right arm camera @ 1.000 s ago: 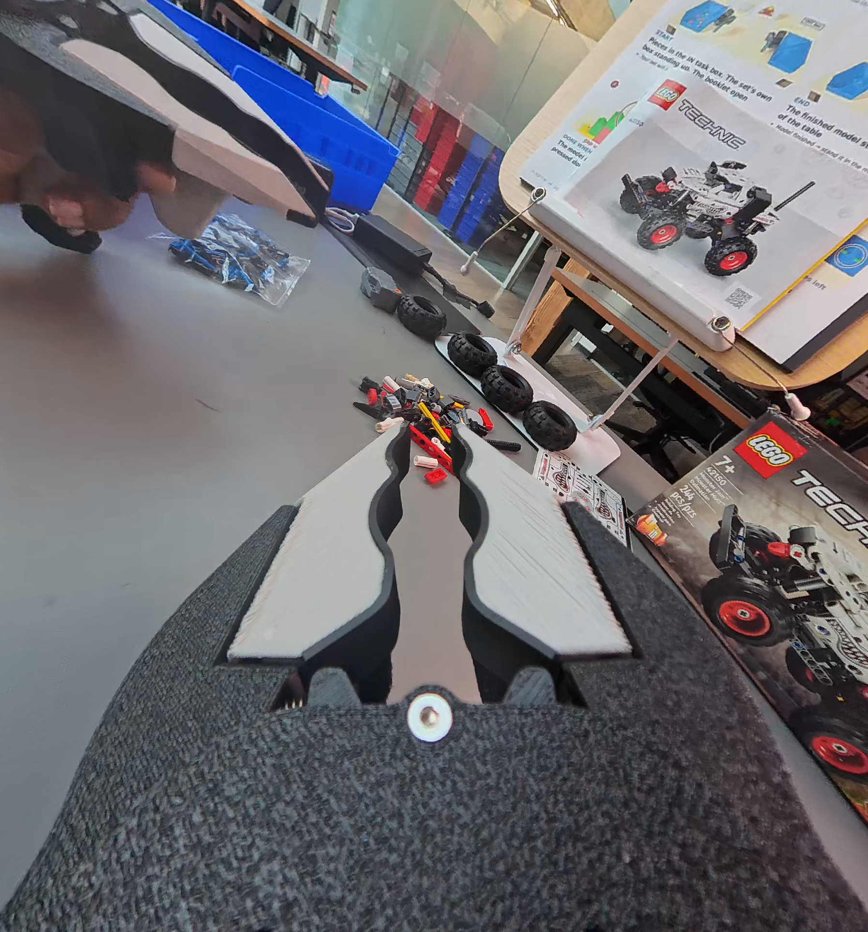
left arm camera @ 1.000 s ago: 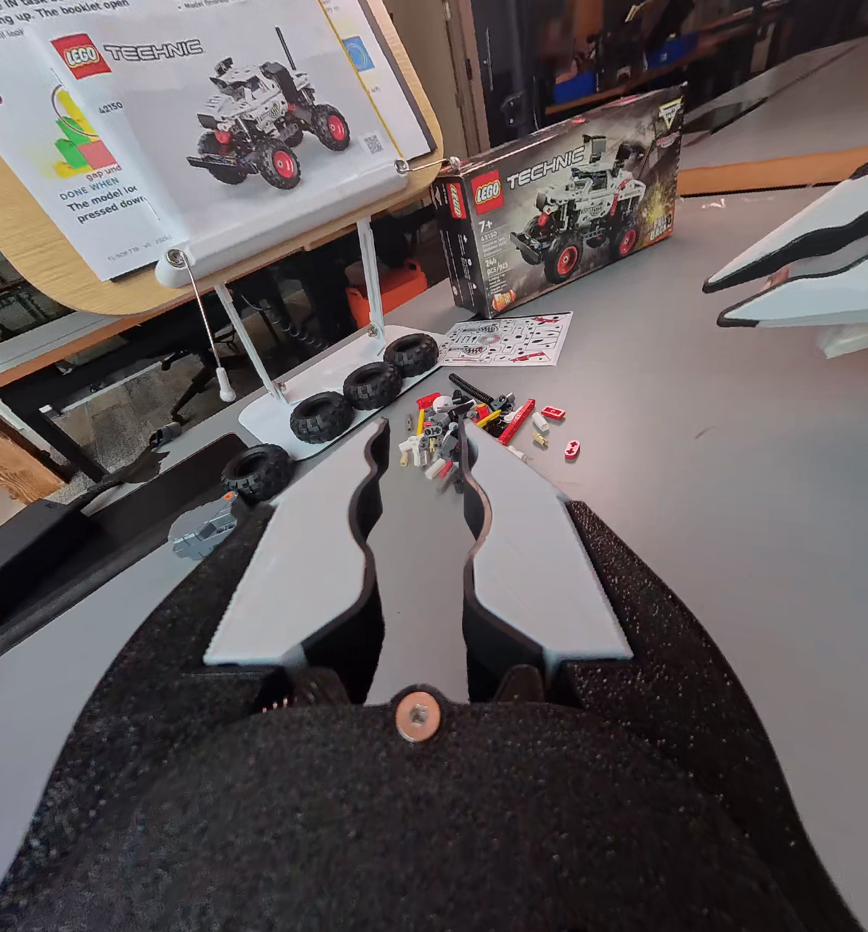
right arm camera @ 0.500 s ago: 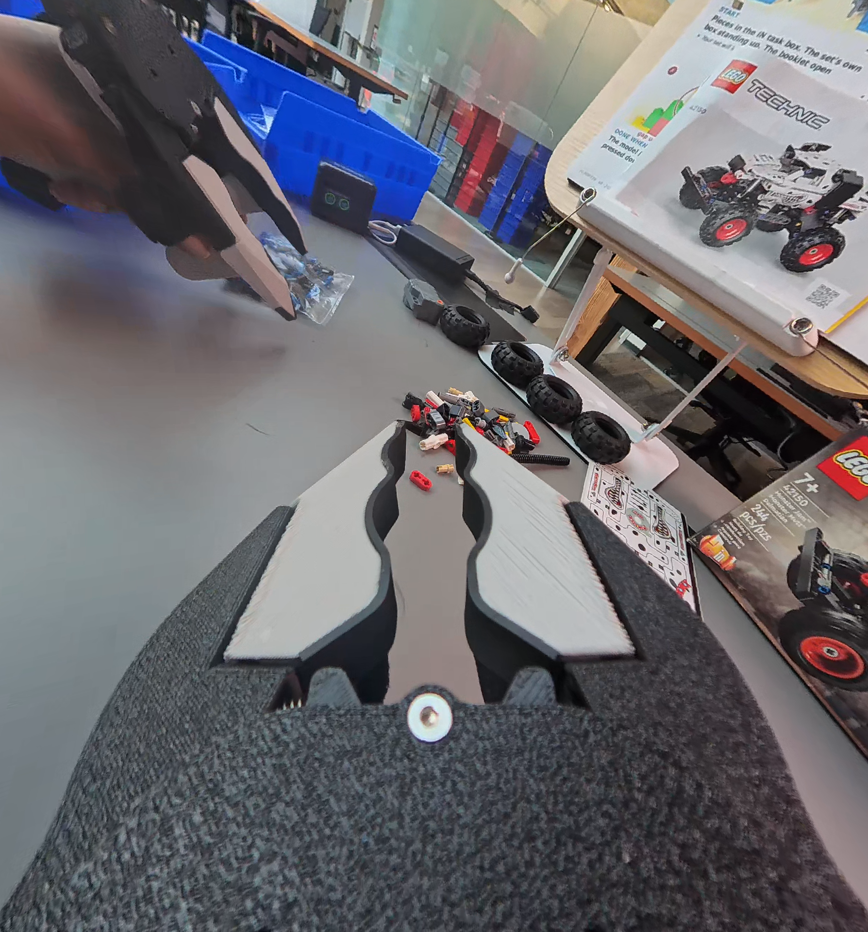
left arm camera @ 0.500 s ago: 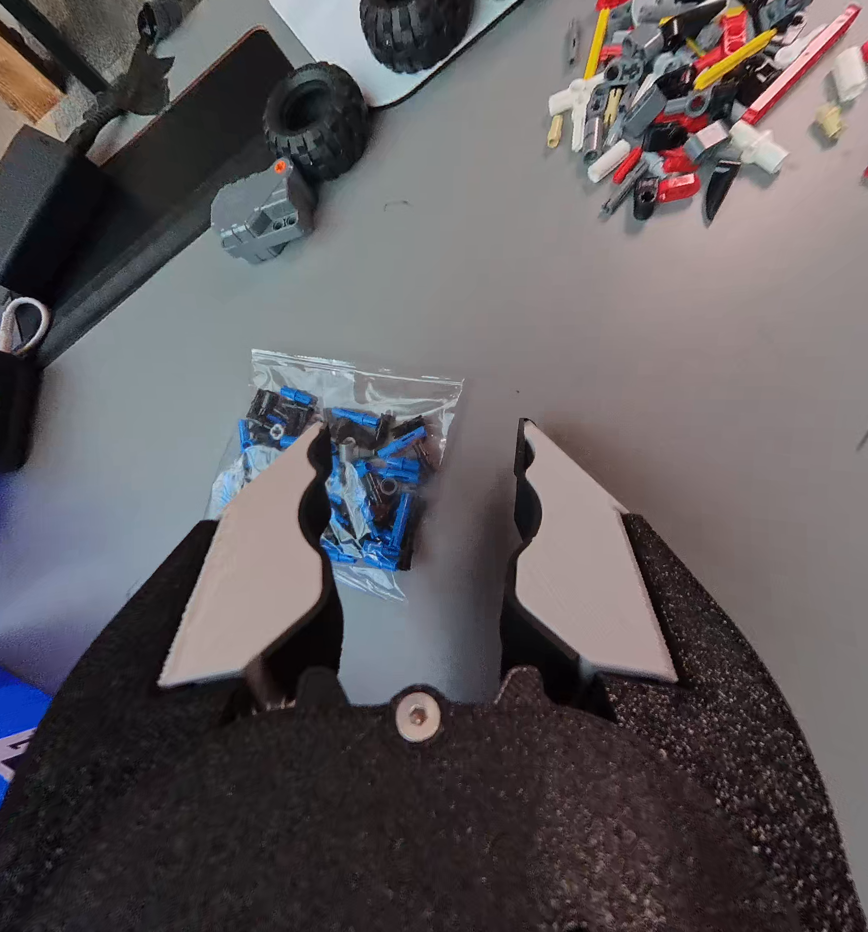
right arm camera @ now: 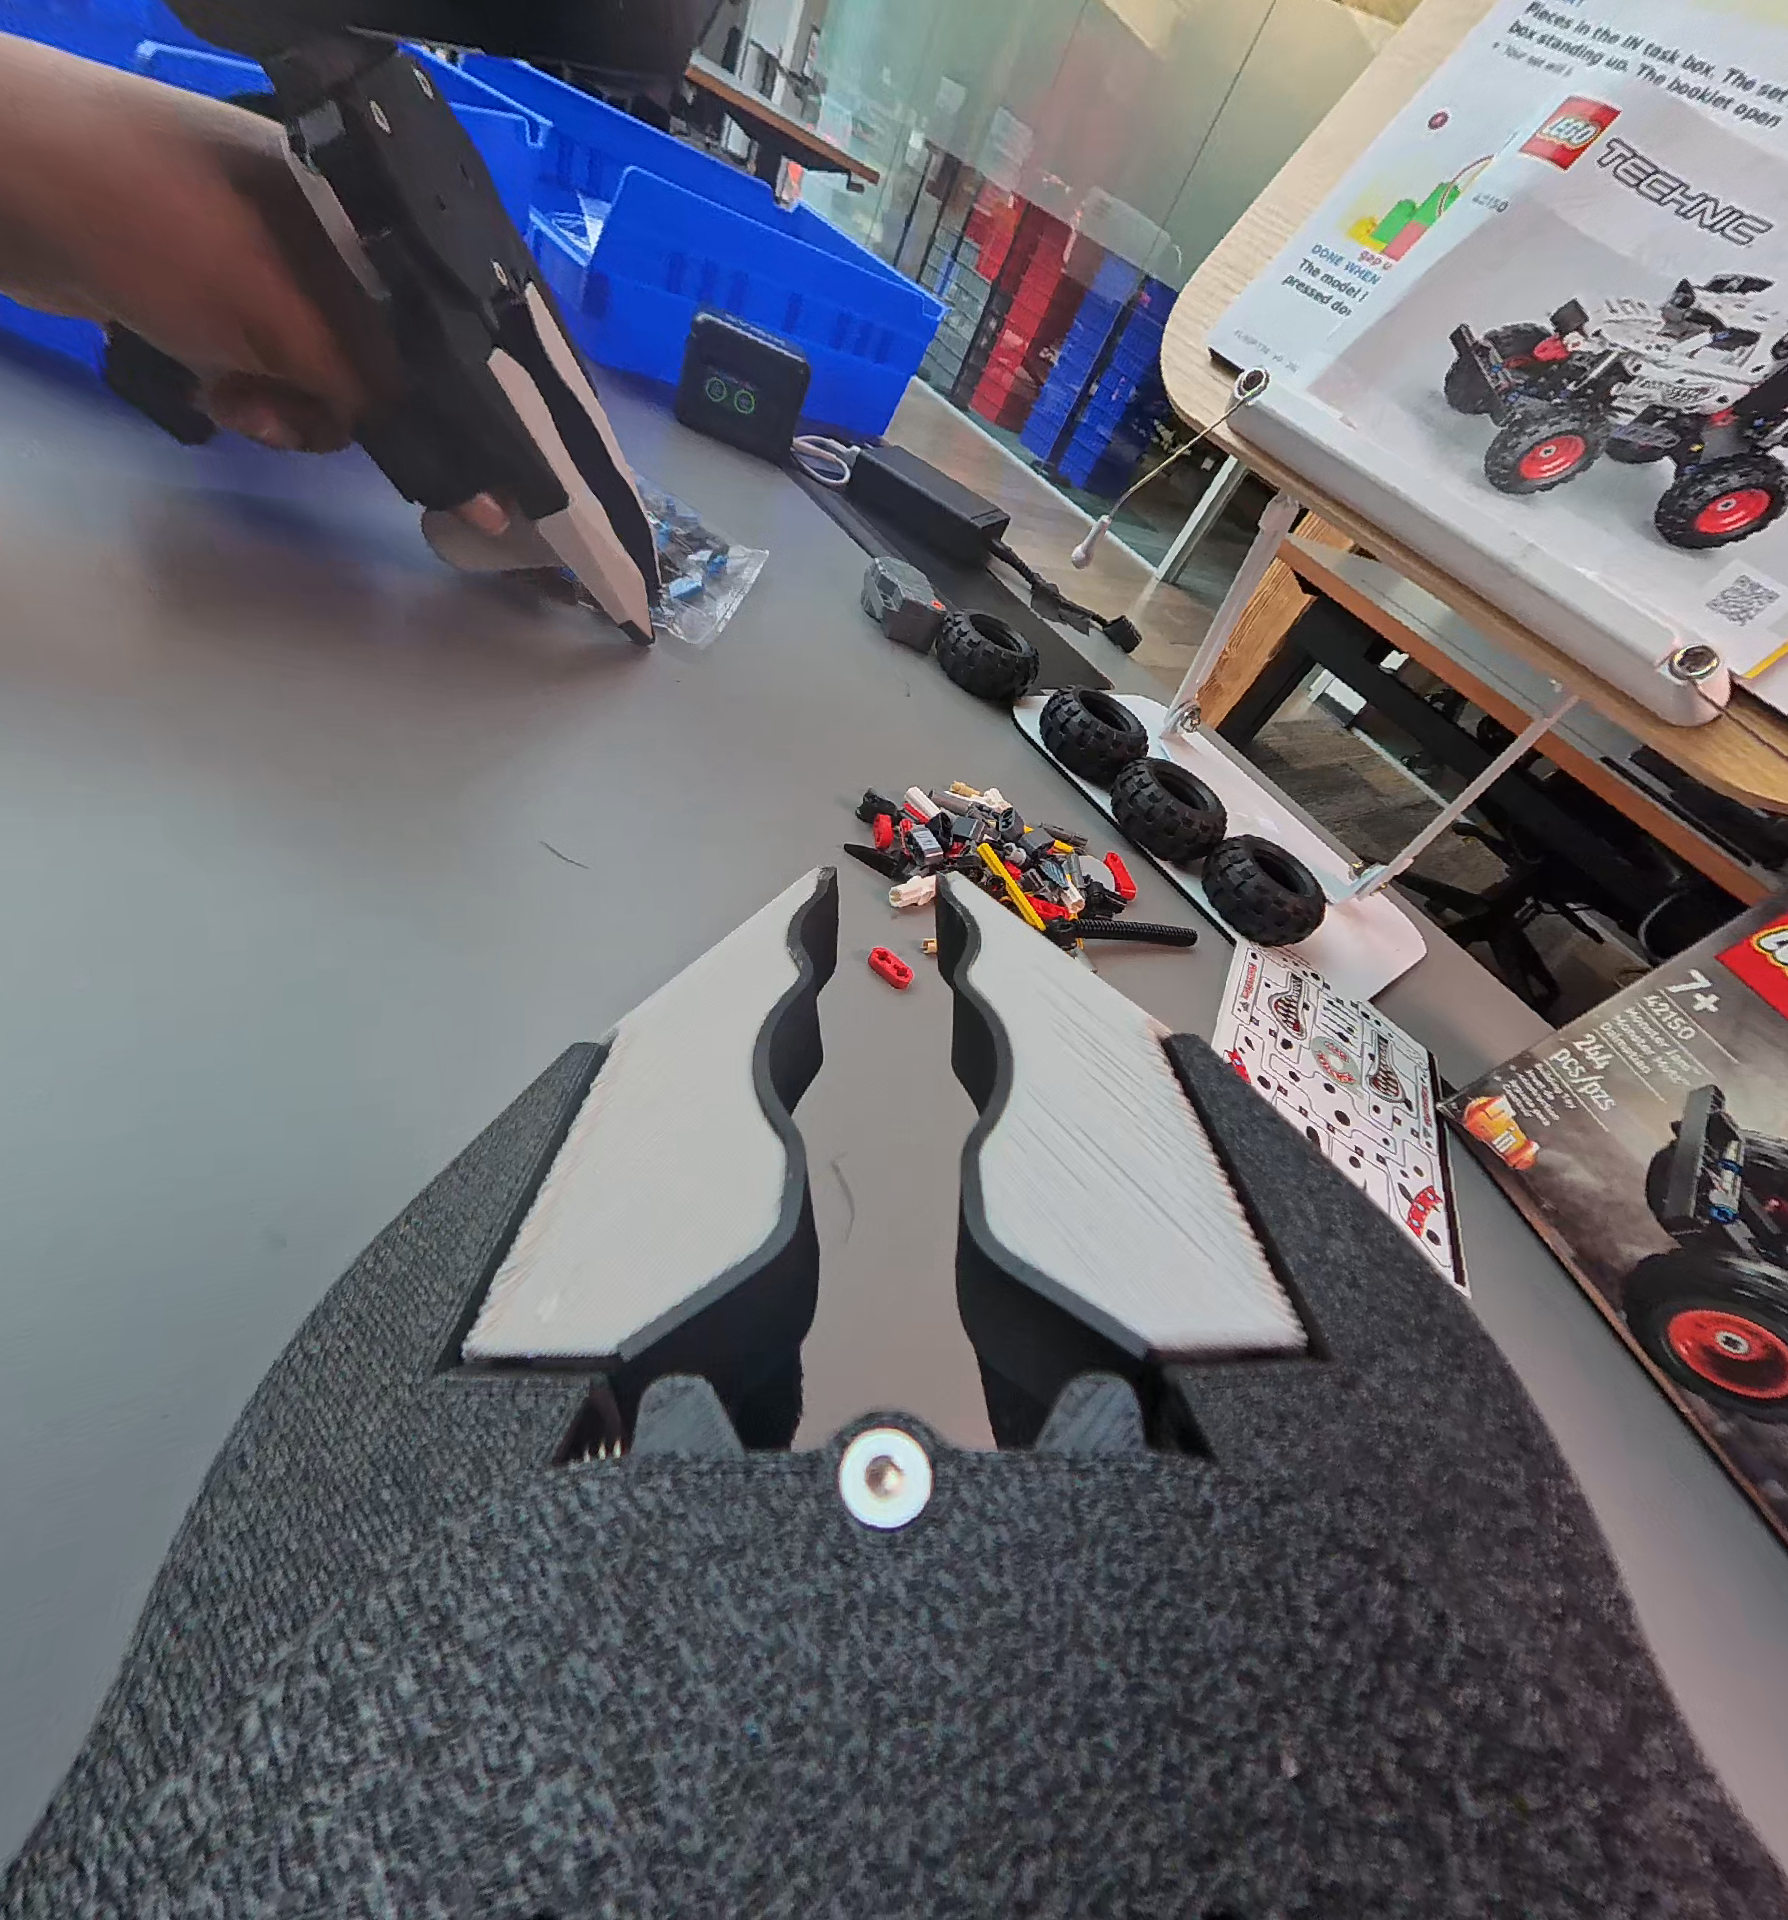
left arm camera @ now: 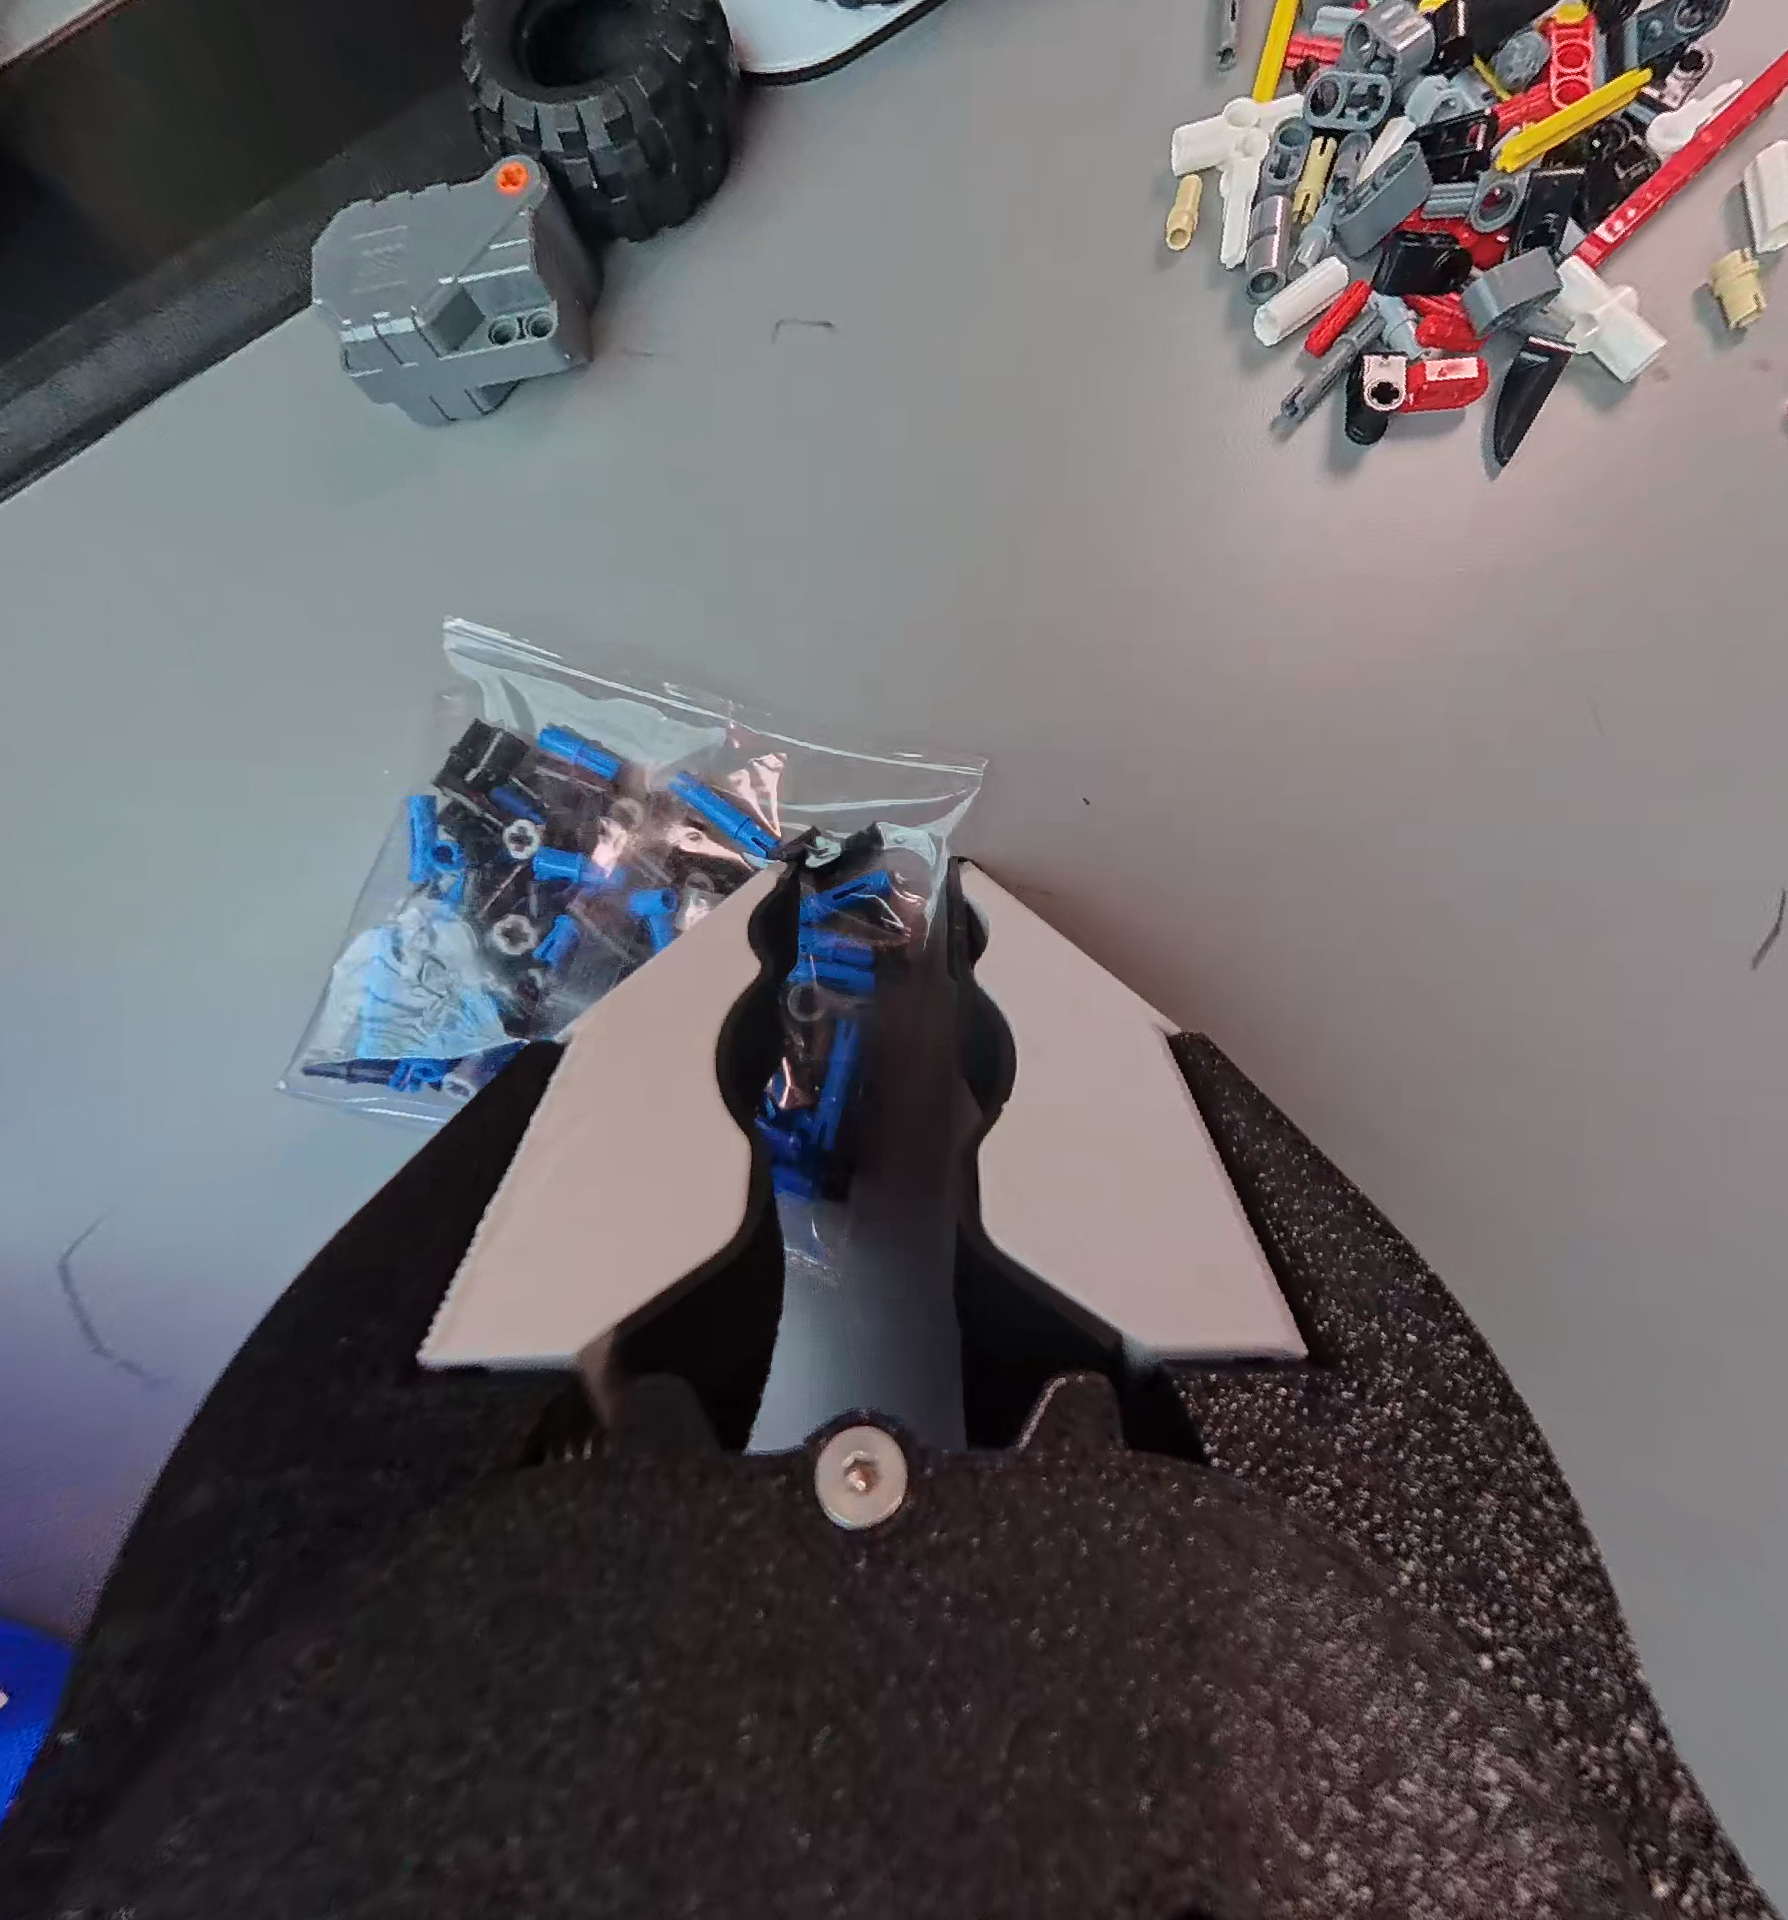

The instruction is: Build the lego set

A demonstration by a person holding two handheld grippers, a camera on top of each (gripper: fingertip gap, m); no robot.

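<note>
A clear zip bag [left arm camera: 578, 883] of blue and black pins lies on the grey table [left arm camera: 1285, 935]. My left gripper [left arm camera: 866, 868] points down at it, and its fingers are closed on the bag's right part, which is bunched between them. In the right wrist view the left gripper [right arm camera: 641, 623] touches the table at the bag [right arm camera: 708, 577]. My right gripper [right arm camera: 885, 883] hovers low with a narrow gap and holds nothing. Just beyond it lie a small red piece [right arm camera: 890, 966] and the loose parts pile [right arm camera: 994, 842], which also shows in the left wrist view [left arm camera: 1472, 208].
A grey motor block [left arm camera: 443, 291] and a black tyre [left arm camera: 599, 104] sit beyond the bag. More tyres [right arm camera: 1165, 805] rest on the booklet stand's base. A sticker sheet [right arm camera: 1326, 1081] and the set box [right arm camera: 1700, 1195] lie at the right. Blue bins [right arm camera: 724, 239] stand at the back left. The tips of one gripper are about 25 cm away from the tips of the other. From the right gripper's tips to the small red piece [right arm camera: 890, 966] is close to 10 cm.
My left gripper swung from the parts pile to the bag, opened wide over it, then lowered and closed on its right part. My right gripper drew back a little from the pile.
</note>
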